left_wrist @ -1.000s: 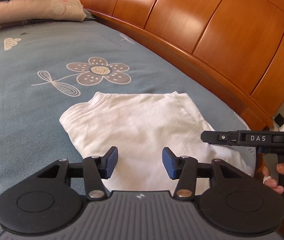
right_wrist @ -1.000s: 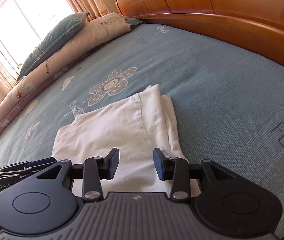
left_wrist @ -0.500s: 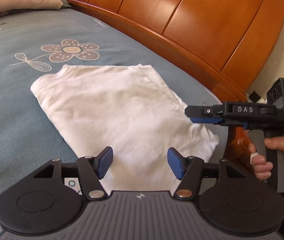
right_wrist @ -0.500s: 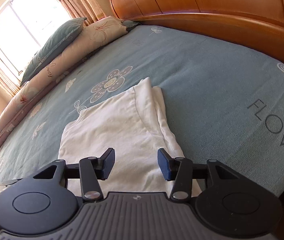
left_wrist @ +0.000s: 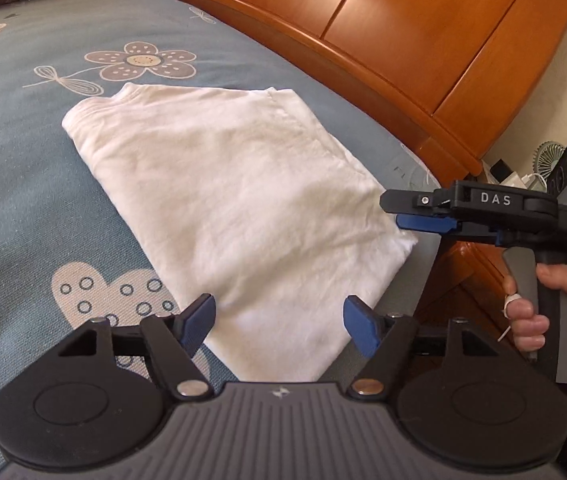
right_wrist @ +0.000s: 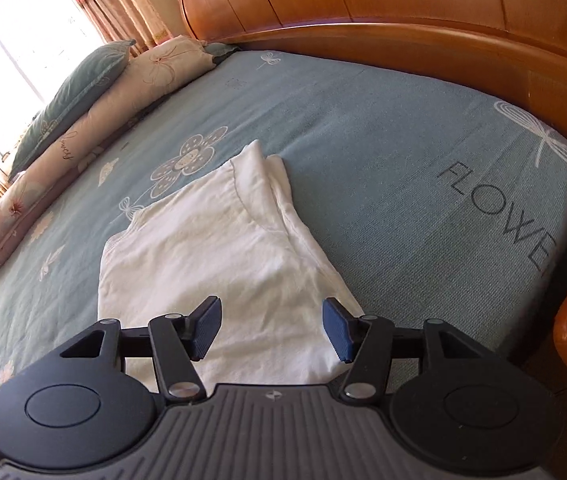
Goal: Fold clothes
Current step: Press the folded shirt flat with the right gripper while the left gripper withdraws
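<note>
Nearest to us, the left tongs [left_wrist: 279,322] stand wide apart with nothing between their blue pads, poised over the near corner of the folded white garment [left_wrist: 235,208]. In the right wrist view the right tongs [right_wrist: 271,326] are likewise spread wide and empty, hovering over the garment's near edge [right_wrist: 211,252]. From the left view we also see the right tongs from the side [left_wrist: 419,210], level and just beside the garment's right-hand corner, gripped at the handle by the person's right hand [left_wrist: 543,308]; from that angle we cannot tell how far they gape. The garment lies flat in a rough rectangle on the blue-green bedspread [left_wrist: 15,168], near the edge of the bed, with a doubled hem showing along its far right side in the right view. Beyond it we find a printed flower [left_wrist: 139,60] on the bedspread, close to the far corner of the cloth. Farther still, the curved wooden bed frame [left_wrist: 403,32] runs along the bed, and pillows [right_wrist: 83,92] are stacked by the curtained window [right_wrist: 11,40].
</note>
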The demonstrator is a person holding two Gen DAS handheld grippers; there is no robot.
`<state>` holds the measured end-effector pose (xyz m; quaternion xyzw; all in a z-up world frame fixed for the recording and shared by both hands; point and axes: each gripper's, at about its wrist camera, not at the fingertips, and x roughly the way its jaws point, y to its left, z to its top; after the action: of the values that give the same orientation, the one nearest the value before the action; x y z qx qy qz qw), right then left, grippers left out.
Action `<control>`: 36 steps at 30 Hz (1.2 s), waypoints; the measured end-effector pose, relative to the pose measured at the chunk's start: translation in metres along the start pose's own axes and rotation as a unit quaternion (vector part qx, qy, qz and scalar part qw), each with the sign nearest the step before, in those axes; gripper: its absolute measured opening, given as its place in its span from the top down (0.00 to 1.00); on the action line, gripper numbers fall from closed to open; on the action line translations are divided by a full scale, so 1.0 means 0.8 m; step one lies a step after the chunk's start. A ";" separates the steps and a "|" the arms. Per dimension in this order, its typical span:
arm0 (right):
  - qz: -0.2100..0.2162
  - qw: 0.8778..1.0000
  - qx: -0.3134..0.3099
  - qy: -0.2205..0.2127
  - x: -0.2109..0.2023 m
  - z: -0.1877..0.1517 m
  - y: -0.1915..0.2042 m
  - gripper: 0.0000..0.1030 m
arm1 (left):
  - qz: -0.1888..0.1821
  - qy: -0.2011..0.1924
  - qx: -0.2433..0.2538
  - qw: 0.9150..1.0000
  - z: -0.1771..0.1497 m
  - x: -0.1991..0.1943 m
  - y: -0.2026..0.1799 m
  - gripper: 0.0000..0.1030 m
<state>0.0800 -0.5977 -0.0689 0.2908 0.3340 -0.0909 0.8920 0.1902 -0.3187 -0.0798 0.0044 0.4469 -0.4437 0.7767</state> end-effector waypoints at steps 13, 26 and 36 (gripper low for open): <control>0.007 0.992 -0.124 0.039 0.074 -0.006 0.087 0.40 | 0.183 -0.048 0.095 0.977 -0.063 -0.118 0.041 0.19; -0.076 0.986 -0.148 0.003 0.142 0.084 0.096 0.38 | 0.222 -0.071 0.107 0.967 -0.099 -0.150 0.065 0.13; -0.093 0.985 -0.147 -0.005 0.188 0.115 0.106 0.32 | 0.244 -0.069 0.088 0.963 -0.097 -0.149 0.090 0.12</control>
<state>0.2748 -0.5773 -0.0715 0.1235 0.3653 -0.1248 0.9142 0.1619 -0.1619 -0.0714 0.1514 0.3369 -0.2774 0.8869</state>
